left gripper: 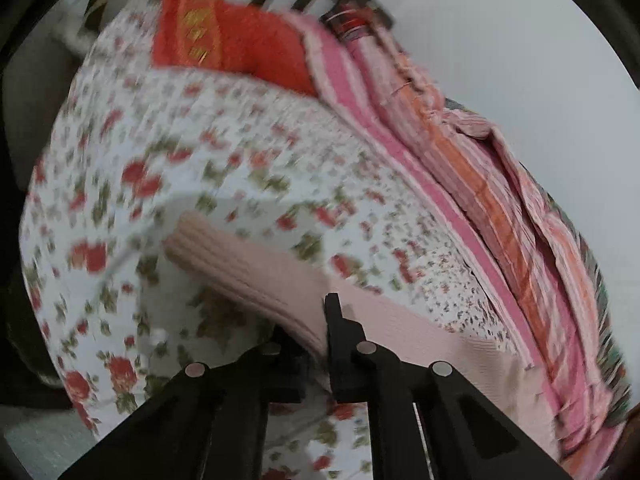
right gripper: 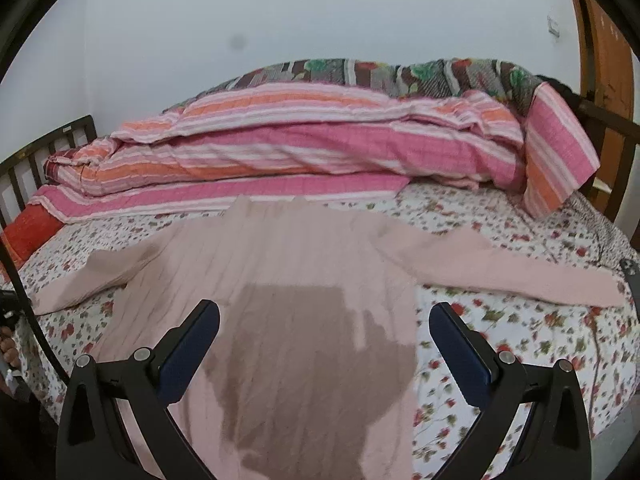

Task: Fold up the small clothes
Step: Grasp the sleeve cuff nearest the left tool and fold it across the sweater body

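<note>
Between left hand-held gripper [left gripper: 320, 320] pads: sweater sleeve [left gripper: 240, 264].

no readable text, labels, numbers anywhere

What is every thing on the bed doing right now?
Pink sweater: spread flat, both sleeves out.
Left sleeve: pinched near the cuff.
Left gripper: fingers shut on the sleeve.
Right gripper: fingers open, above the sweater.
Striped quilt: bunched along the wall.
Orange pillow: lying by the headboard.
</note>
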Demonstrator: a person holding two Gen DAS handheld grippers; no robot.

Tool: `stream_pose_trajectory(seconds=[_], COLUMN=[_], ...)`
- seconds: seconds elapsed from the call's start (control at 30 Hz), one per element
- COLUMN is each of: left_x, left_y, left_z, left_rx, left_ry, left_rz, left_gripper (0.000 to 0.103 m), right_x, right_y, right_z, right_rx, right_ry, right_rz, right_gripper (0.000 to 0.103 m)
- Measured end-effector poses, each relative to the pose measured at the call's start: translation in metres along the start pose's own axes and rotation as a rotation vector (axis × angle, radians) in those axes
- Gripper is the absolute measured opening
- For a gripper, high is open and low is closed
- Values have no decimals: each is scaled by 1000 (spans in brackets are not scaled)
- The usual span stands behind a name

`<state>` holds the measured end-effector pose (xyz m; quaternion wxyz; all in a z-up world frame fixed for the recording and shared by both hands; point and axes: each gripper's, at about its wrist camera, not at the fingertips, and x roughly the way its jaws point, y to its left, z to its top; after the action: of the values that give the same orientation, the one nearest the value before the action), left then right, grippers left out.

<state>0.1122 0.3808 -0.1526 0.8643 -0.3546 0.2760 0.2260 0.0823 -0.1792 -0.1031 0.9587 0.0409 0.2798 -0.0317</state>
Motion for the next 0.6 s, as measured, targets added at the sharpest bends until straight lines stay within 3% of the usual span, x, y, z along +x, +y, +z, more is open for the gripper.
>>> stream_pose_trajectory(seconds=[0.17,0.33,0.47,0.6], left_x=[-22,-36,-40,-42], left_y=[-67,-156,-236,-325], left_z=[2,-18,-50,-108], left_rx=[163,315,449,608], left_ry=[-66,-63,-53,-9], left_rz=[-33,-143,-225,-325], left_gripper=[7,7,7,7], right_x=[-1,1,-2,-4], right_y=[-17,-43,-70,-106], right_z=[-4,-14,-22,-30], right_rx=[-15,-27,-17,39], right_ry=[-6,22,32,47], right_rz=[-5,-13,-25,-45], right_gripper=[103,103,103,103])
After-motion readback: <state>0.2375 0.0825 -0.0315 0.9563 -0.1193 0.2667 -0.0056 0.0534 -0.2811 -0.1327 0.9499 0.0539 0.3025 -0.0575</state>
